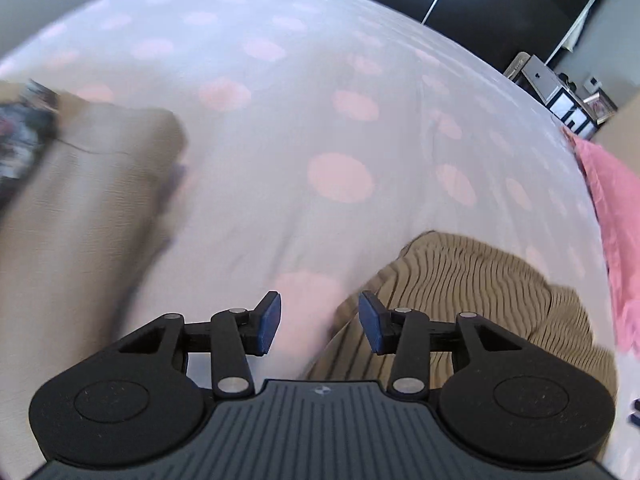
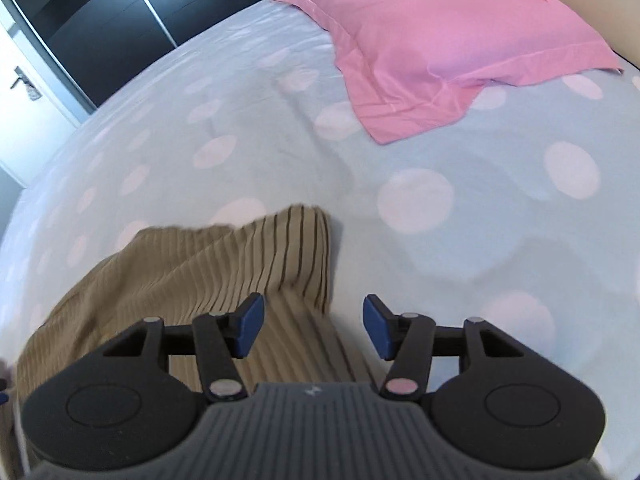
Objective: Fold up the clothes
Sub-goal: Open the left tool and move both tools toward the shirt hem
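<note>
A tan garment with thin dark stripes [image 1: 460, 292] lies rumpled on the bed, at the lower right of the left wrist view and the lower left of the right wrist view [image 2: 192, 268]. My left gripper [image 1: 319, 326] is open and empty, held above the garment's left edge. My right gripper [image 2: 314, 326] is open and empty, above the garment's right edge. A plain beige folded cloth [image 1: 88, 200] lies blurred at the left of the left wrist view.
The bed has a pale blue sheet with pink dots [image 2: 420, 200]. A pink pillow [image 2: 452, 40] lies at the head, also at the right edge of the left wrist view [image 1: 616, 216]. Dark wardrobe doors [image 2: 120, 20] and a small shelf [image 1: 560, 92] stand beyond the bed.
</note>
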